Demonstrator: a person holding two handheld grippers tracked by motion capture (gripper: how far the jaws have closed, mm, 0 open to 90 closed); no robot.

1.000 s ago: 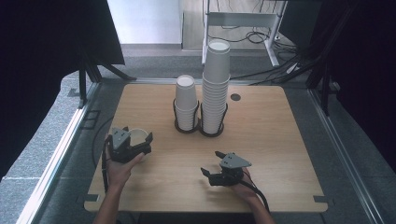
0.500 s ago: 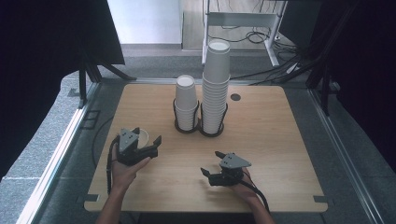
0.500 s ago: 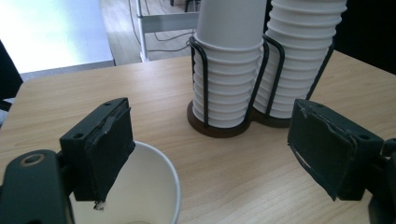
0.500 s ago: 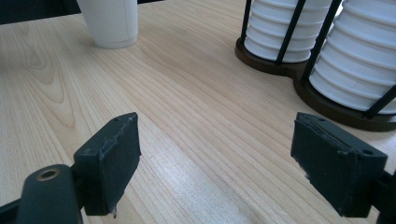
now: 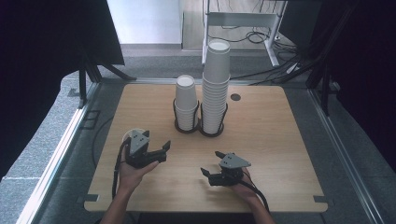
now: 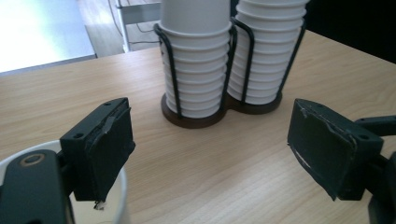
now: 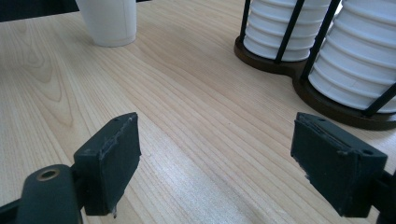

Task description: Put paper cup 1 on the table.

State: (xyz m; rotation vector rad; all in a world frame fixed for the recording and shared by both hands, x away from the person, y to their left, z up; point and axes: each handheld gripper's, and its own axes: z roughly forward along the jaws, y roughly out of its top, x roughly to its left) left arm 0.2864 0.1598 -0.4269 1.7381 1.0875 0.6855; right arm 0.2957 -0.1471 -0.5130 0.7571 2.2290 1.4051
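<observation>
On the wooden tabletop [image 5: 280,140], your left gripper [image 6: 210,149] had just been closing yet gaped empty beside a lone paper cup [image 6: 116,205] near the left edge; your right gripper [image 7: 215,158] waited wide open, empty.

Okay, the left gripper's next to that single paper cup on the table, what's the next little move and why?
Probably swing the left gripper back toward the single cup until its rim sits between the jaws. They stand open with nothing between them, aimed at the cup stacks in the wire holder, while the cup stands upright beside and behind its left jaw.
</observation>
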